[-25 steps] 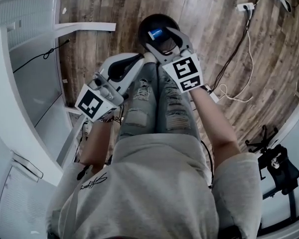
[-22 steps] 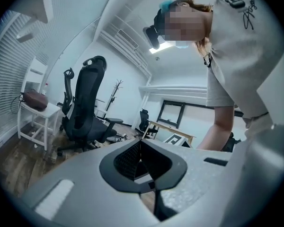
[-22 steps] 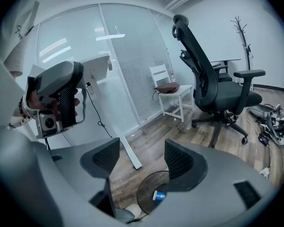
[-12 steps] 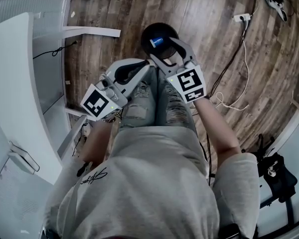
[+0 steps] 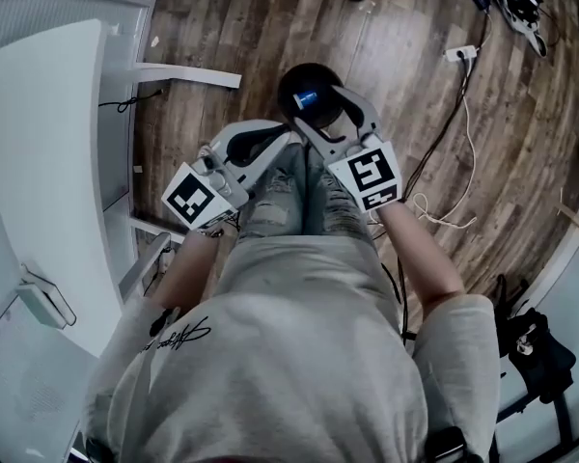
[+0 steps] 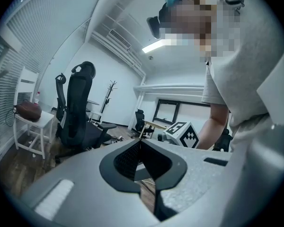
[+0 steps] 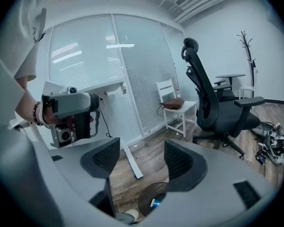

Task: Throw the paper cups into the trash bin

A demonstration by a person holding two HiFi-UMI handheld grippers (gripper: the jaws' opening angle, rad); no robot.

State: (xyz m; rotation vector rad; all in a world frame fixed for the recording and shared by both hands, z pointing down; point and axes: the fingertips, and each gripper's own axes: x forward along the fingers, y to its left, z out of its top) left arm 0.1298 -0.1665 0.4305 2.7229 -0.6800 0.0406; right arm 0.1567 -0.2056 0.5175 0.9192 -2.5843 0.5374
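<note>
Black trash bin (image 5: 289, 77) on wood floor, right claw (image 5: 317, 104) spread above its mouth.
Hovers there with pads wide apart and nothing between them, seemingly placed straight over the opening so that a released cup drops inside; shows a blue-and-white item, likely a paper cup (image 5: 306, 96), lying in the bin. Hangs the left claw (image 5: 286, 135) just beside, pressed together and empty, probably parked out of the way. Shows no other cup in any view.
</note>
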